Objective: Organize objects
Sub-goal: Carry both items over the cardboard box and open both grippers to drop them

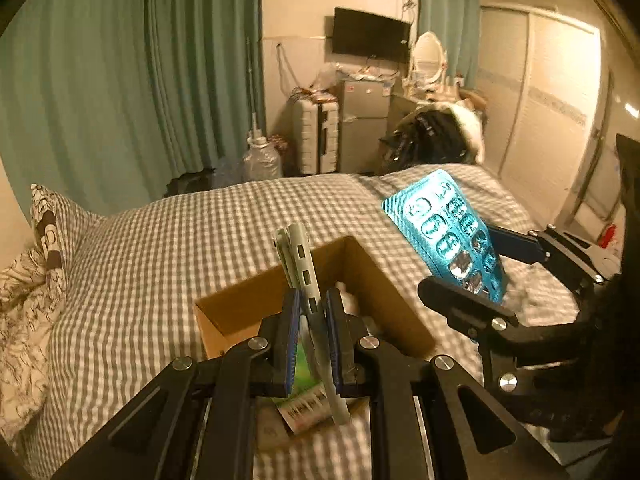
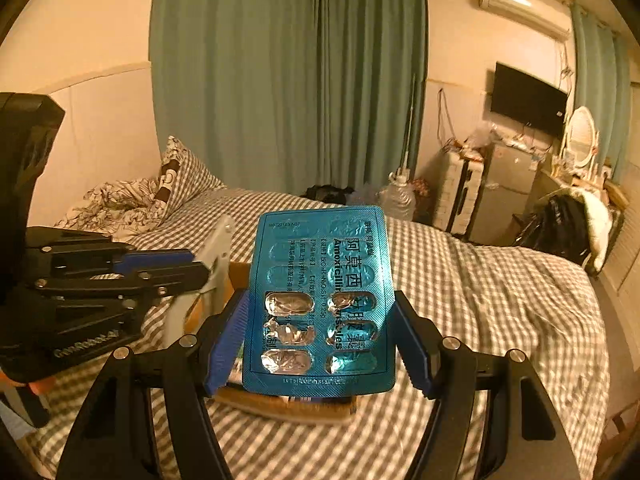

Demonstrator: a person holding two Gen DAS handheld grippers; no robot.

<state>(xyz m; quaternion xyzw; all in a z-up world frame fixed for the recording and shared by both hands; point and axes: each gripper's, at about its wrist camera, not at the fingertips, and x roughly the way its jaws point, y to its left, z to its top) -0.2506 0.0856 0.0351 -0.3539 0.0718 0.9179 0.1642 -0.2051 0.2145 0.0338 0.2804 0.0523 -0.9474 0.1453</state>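
my left gripper [image 1: 312, 332] clamped on a pale clip [image 1: 298, 264] over the cardboard box [image 1: 240, 304] (green packet [image 1: 302, 364] inside), my right gripper [image 2: 320, 332] pinching a blue blister pack [image 2: 320, 280]

blister pack [image 2: 320, 300] – glossy foil | box [image 1: 248, 304] – matt cardboard | bedsheet [image 1: 160, 248] – checked woven cloth

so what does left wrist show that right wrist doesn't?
Left wrist only: inside the cardboard box, a green packet under the left gripper, which is shut on a pale flat tool.
Right wrist only: the blister pack foil side, five pockets burst, and the air conditioner.
Both: both grippers, pack, box, checked bed, curtains, TV.
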